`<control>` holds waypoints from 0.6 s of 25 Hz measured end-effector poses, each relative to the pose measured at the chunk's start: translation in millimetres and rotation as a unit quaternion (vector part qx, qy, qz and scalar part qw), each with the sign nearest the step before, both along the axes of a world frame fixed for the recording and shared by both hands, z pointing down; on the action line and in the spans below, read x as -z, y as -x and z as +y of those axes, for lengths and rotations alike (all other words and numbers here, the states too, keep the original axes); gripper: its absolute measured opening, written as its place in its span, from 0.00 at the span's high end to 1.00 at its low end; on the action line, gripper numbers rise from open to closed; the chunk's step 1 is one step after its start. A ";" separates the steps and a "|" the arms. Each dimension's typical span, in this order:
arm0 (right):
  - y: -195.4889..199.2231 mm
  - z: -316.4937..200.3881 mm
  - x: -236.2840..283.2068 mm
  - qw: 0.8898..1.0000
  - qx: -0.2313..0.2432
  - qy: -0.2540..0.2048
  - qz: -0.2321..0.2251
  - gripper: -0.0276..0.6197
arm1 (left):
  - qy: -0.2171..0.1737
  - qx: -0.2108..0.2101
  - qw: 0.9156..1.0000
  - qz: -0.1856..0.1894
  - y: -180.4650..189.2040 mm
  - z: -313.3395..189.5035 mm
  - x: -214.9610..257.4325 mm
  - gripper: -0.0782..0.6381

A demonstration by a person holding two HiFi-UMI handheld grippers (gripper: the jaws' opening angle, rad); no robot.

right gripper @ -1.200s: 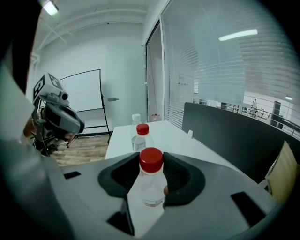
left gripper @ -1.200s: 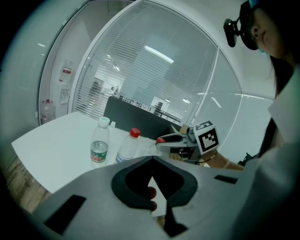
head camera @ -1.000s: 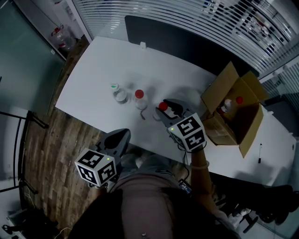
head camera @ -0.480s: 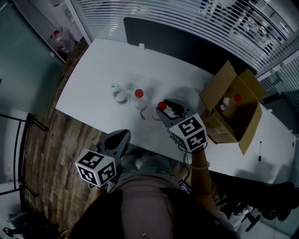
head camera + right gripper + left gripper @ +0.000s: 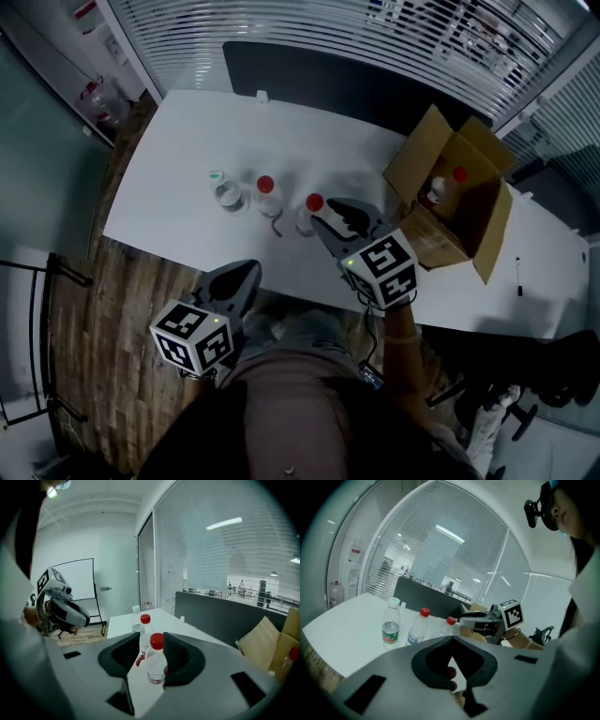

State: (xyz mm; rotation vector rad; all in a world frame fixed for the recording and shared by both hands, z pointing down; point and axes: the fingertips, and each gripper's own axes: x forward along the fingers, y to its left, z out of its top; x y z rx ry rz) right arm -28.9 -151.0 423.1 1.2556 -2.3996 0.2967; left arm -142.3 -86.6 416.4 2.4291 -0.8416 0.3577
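A clear water bottle with a red cap (image 5: 156, 660) stands on the white table (image 5: 187, 150), between the tips of my right gripper (image 5: 151, 635). The jaws are open and wider than the bottle. In the head view that bottle (image 5: 307, 214) sits just left of the right gripper (image 5: 328, 214). A second red-capped bottle (image 5: 267, 195) and a green-capped bottle (image 5: 225, 192) stand further left in a row. My left gripper (image 5: 451, 638) is shut on nothing. It hangs off the table's near edge (image 5: 244, 274).
An open cardboard box (image 5: 450, 202) at the table's right holds at least two bottles (image 5: 433, 192). A dark partition (image 5: 309, 80) runs along the table's far side, with slatted glass behind it. Wood floor (image 5: 66, 328) lies to the left. An office chair base (image 5: 506, 417) is at the lower right.
The red-capped bottle looks smaller between the right jaws than before, so the right gripper has drawn back from it and swung toward the box. The left gripper has hardly moved.
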 end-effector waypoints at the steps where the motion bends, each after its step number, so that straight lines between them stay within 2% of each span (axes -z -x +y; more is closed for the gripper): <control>1: -0.5 3.7 0.9 1.000 -0.005 0.001 -0.004 0.69 | -0.001 -0.005 1.000 0.001 0.0 1.0 0.5 0.88; 15: -10.0 54.9 5.5 0.994 -0.110 -0.002 -0.020 0.73 | -0.013 -0.100 0.995 0.008 0.3 14.2 3.5 0.88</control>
